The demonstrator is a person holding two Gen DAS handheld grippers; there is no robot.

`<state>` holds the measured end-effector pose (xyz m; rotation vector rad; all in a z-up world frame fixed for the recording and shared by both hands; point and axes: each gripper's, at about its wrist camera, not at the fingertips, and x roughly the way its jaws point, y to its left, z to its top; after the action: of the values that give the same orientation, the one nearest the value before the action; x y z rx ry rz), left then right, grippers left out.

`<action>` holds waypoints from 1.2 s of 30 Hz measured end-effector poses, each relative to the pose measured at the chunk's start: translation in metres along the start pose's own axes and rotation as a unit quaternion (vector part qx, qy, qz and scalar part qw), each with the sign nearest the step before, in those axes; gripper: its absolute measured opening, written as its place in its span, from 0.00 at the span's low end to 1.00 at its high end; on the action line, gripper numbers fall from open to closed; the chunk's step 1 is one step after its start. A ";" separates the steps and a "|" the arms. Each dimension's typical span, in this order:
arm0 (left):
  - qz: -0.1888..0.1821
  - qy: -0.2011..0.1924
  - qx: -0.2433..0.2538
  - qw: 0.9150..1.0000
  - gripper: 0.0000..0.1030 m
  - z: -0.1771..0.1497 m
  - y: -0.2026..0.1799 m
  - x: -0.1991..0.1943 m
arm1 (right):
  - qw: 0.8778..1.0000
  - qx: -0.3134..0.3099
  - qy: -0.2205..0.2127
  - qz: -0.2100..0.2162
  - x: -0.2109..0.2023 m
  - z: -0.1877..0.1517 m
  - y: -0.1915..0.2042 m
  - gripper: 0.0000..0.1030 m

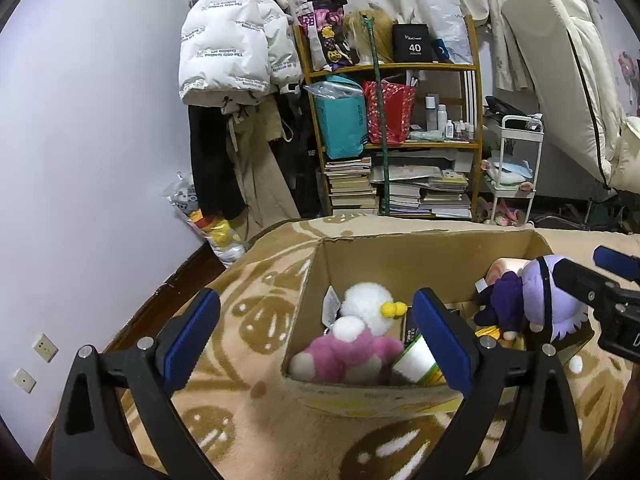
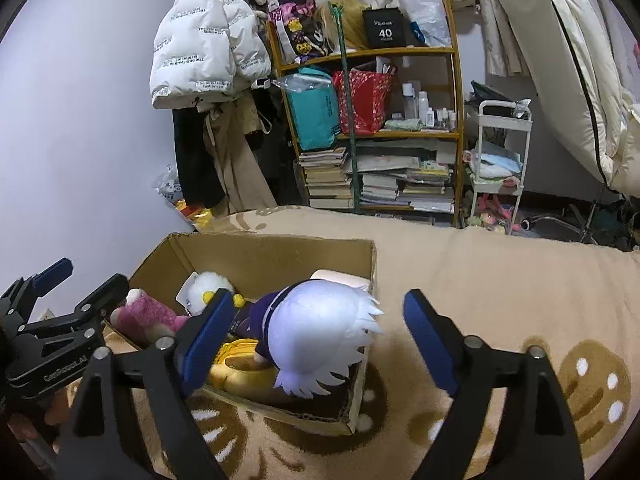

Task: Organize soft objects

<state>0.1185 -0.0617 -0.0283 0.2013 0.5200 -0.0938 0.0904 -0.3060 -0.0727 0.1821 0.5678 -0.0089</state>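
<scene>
An open cardboard box (image 1: 400,264) (image 2: 260,260) stands on a beige patterned blanket (image 1: 248,320) (image 2: 500,280). Inside lie a pink and white plush (image 1: 352,348) (image 2: 140,316), a purple-haired doll (image 1: 536,292) (image 2: 320,336) and a yellow plush (image 2: 236,364) under the doll. My left gripper (image 1: 316,320) (image 2: 88,276) hangs open over the box's left end, above the pink plush, holding nothing. My right gripper (image 2: 320,312) (image 1: 612,280) is open around the doll's head, and its pads stand clear of it.
Beyond the bed stand a wooden shelf (image 1: 392,140) full of books and bags, a white cart (image 1: 516,160) and hanging coats with a white puffer jacket (image 1: 228,40). A mattress (image 1: 568,60) leans at the right. A plastic bag of toys (image 1: 212,224) sits on the floor.
</scene>
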 end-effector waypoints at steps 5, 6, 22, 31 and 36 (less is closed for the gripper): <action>0.006 -0.004 0.001 1.000 0.96 -0.003 0.005 -0.018 | 1.000 -0.013 -0.007 -0.010 -0.009 0.000 0.004 0.93; 0.008 -0.006 0.001 1.000 0.96 -0.004 0.006 -0.022 | 1.000 -0.014 -0.010 -0.010 -0.012 0.000 0.005 0.95; 0.015 -0.023 -0.015 0.999 0.97 -0.013 0.023 -0.081 | 0.998 -0.020 -0.056 -0.019 -0.074 0.001 0.010 1.00; 0.039 -0.054 -0.011 0.998 0.97 -0.020 0.034 -0.120 | 0.996 -0.034 -0.075 -0.025 -0.108 -0.004 0.017 1.00; 0.038 -0.059 -0.009 0.997 0.97 -0.022 0.040 -0.132 | 0.995 -0.041 -0.081 -0.031 -0.122 -0.008 0.020 1.00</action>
<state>-0.0006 -0.0131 0.0262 0.1960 0.3950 -0.0255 -0.0158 -0.2903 -0.0107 0.0818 0.4107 -0.0599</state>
